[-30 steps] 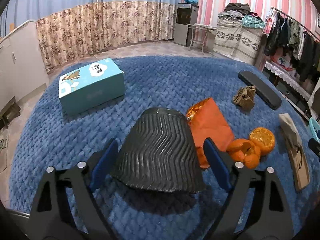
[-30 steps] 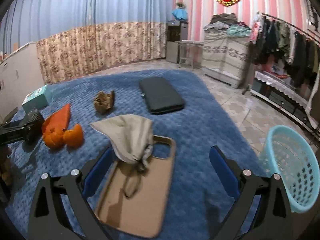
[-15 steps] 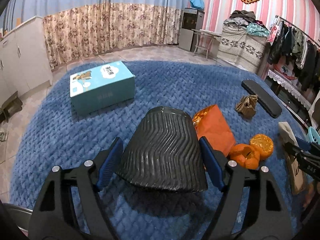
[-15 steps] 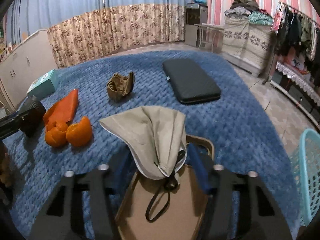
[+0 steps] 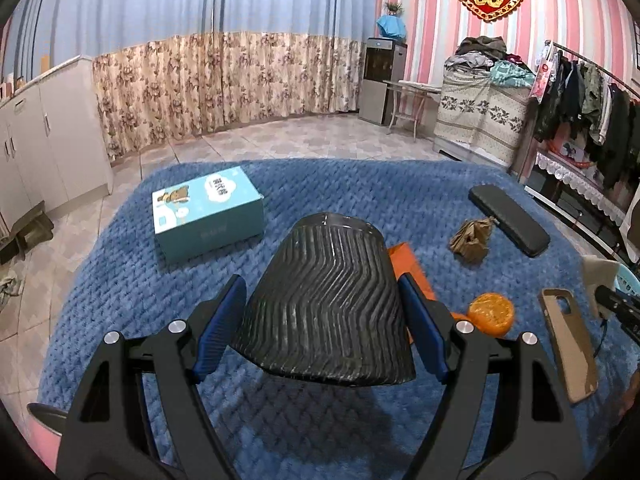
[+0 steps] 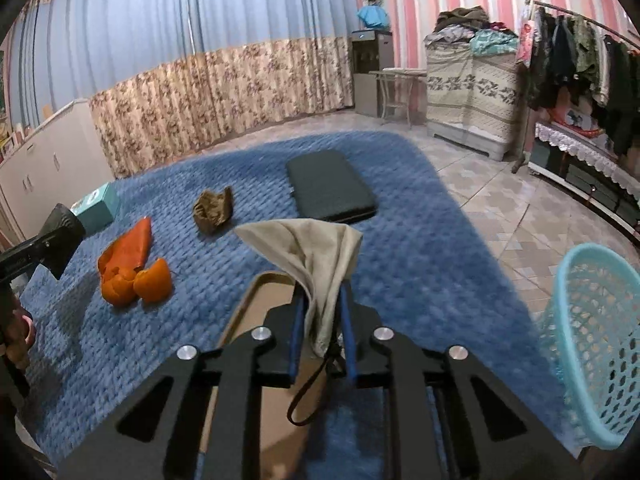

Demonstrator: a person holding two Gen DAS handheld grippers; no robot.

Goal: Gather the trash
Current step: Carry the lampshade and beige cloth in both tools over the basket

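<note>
Surface: blue quilted blanket [image 5: 360, 184]. Landmark: dark ribbed plastic bin [image 5: 328, 304], tipped on its side. Left of the bin, a teal cardboard tissue box [image 5: 208, 216]. Left gripper [image 5: 320, 320] has its blue pads clamped against both flanks of the bin. Right of the bin: flat orange wrapper [image 6: 132, 240], orange peel pieces [image 6: 136, 284], crumpled brown paper wad [image 6: 212, 208], black flat case [image 6: 328, 192], tan phone case [image 5: 568, 340]. Right gripper [image 6: 322, 328], far right of the bin, is closed tight on a beige cloth mask [image 6: 316, 256] with a dark strap, lifted just above the phone case. Beyond it, a light blue mesh basket [image 6: 588, 344]. Progress judgement: early; nothing visibly binned, with mask in hand and wrapper, peel and paper wad left
</note>
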